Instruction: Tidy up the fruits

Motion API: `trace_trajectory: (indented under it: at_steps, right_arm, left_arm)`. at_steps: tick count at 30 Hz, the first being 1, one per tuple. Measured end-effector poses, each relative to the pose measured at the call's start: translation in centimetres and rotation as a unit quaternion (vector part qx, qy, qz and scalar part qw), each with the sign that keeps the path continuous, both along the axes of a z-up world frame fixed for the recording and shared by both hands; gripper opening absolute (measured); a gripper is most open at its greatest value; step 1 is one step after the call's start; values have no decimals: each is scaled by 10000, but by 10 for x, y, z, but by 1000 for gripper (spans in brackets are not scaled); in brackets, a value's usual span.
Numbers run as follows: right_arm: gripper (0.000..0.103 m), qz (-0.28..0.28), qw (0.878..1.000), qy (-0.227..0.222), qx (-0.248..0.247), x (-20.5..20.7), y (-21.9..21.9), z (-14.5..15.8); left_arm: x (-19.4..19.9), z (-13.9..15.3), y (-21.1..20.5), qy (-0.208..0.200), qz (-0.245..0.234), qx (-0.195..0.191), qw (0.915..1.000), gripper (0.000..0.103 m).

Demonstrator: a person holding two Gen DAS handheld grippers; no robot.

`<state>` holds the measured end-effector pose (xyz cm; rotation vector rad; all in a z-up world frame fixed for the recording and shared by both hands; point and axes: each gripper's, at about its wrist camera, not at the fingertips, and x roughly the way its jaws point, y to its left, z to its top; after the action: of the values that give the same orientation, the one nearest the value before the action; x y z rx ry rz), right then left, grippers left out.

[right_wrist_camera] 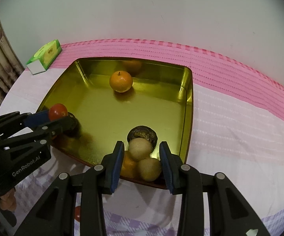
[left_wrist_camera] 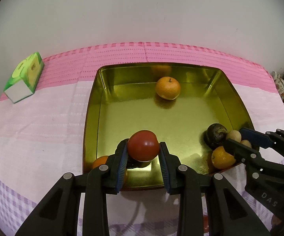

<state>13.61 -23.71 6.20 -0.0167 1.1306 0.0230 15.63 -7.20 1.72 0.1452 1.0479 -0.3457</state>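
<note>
A gold tray (left_wrist_camera: pixel 90 106) (right_wrist_camera: pixel 189 106) lies on the pink cloth. My left gripper (left_wrist_camera: pixel 143 145) (right_wrist_camera: pixel 60 116) is shut on a red tomato (left_wrist_camera: pixel 143 149) (right_wrist_camera: pixel 57 111), low over the tray's near left corner, above a dark fruit (right_wrist_camera: pixel 73 125) and an orange (left_wrist_camera: pixel 100 161). My right gripper (right_wrist_camera: pixel 141 147) (left_wrist_camera: pixel 234 136) is closed narrowly around a tan round fruit (right_wrist_camera: pixel 141 148) at its fingertips, over the near right corner. Under it lie another tan fruit (right_wrist_camera: pixel 149 169), an orange (right_wrist_camera: pixel 128 167) (left_wrist_camera: pixel 222 157) and a dark wrinkled fruit (right_wrist_camera: pixel 142 133) (left_wrist_camera: pixel 215 135). One orange (left_wrist_camera: pixel 168 88) (right_wrist_camera: pixel 121 81) sits alone near the far wall.
A green tissue box (left_wrist_camera: pixel 24 76) (right_wrist_camera: pixel 45 59) stands at the table's far left, by a white wall. A red fruit (right_wrist_camera: pixel 77 213) lies on the cloth in front of the tray. Clutter (left_wrist_camera: pixel 283 82) sits past the table's right edge. A person's fingers (right_wrist_camera: pixel 6 200) hold the left gripper.
</note>
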Motion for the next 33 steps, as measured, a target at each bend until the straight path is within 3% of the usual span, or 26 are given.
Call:
trace_trajectory:
  at_steps: [27, 33]
  right_arm:
    - [29, 15, 10000, 38, 55, 19, 4, -7]
    - [30, -10, 10000, 6, 57, 18, 5, -3]
  left_arm:
    - [14, -7, 2, 88, 14, 29, 10000, 34]
    - [11, -4, -1, 19, -43, 26, 10000, 55]
